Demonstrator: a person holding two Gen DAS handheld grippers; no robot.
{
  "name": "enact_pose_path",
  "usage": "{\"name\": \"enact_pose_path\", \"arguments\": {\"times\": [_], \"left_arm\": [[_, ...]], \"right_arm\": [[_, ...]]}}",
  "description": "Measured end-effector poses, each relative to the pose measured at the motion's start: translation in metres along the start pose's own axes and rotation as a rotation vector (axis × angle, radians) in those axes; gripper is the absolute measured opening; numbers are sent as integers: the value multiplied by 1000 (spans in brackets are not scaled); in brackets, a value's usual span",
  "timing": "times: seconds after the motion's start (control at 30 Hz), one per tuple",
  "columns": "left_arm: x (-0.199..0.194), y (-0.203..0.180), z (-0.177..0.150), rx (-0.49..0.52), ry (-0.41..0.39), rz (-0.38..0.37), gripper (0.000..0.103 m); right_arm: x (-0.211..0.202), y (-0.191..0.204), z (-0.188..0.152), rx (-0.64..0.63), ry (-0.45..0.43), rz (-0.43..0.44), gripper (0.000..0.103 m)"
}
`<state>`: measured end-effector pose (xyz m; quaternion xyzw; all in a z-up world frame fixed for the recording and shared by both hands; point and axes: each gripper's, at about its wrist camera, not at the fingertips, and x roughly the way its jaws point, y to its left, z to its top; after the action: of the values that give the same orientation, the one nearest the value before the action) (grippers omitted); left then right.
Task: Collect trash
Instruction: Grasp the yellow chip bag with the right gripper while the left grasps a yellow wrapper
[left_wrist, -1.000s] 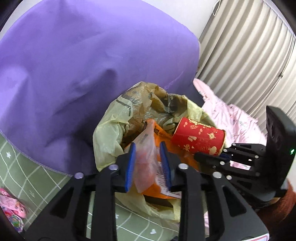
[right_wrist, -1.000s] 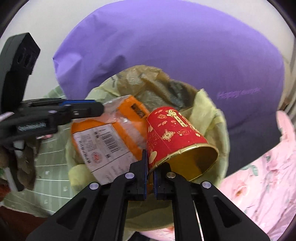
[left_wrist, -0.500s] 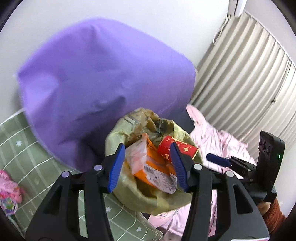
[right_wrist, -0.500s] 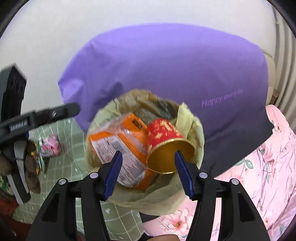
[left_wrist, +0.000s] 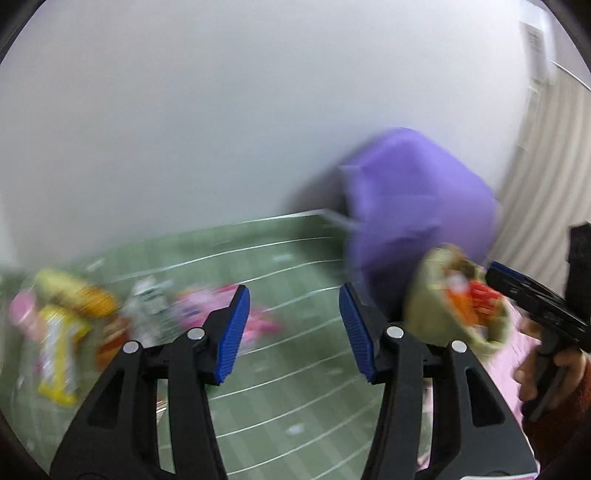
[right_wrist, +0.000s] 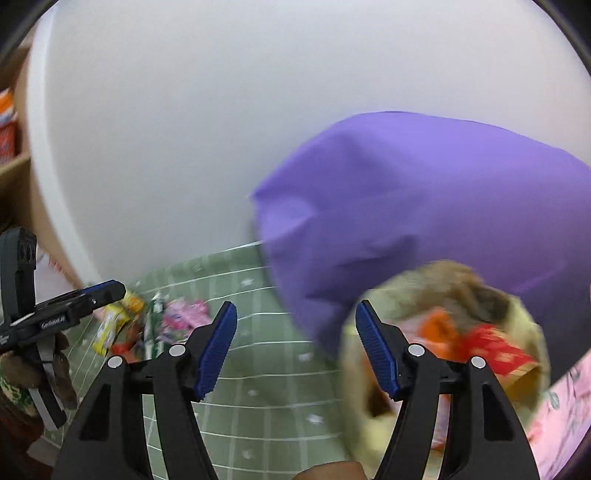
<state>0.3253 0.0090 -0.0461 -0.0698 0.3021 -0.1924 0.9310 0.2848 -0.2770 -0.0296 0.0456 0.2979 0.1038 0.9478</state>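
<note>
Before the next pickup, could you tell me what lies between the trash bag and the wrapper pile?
Only bare green checked sheet, per the right wrist view, between bag and pile.

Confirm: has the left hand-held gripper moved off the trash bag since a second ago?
Yes. The left hand-held gripper, open and empty, has swung left: the trash bag now sits right of it, below the purple cushion.
</note>
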Motion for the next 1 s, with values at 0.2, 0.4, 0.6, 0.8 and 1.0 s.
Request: {"name": "enact_pose_path", "arguments": {"times": [0.2, 0.4, 0.6, 0.8, 1.0], "left_arm": [[-22, 91, -36, -154, -6, 231, 48], [-57, 129, -74, -210, -37, 311, 48], [-62, 159, -103, -253, -6, 398, 48], [-64, 169, -139, -276, 37, 393, 48], [-61, 168, -154, -289, 64, 327, 48]], "right_arm": [[44, 52, 13, -71, 36, 103, 59], [108, 137, 15, -262, 93, 224, 54], [209, 252, 0, -486, 185, 345, 54], [282, 330, -21, -602, 313, 427, 43], [329, 374, -43, -723, 394, 337, 41]]}}
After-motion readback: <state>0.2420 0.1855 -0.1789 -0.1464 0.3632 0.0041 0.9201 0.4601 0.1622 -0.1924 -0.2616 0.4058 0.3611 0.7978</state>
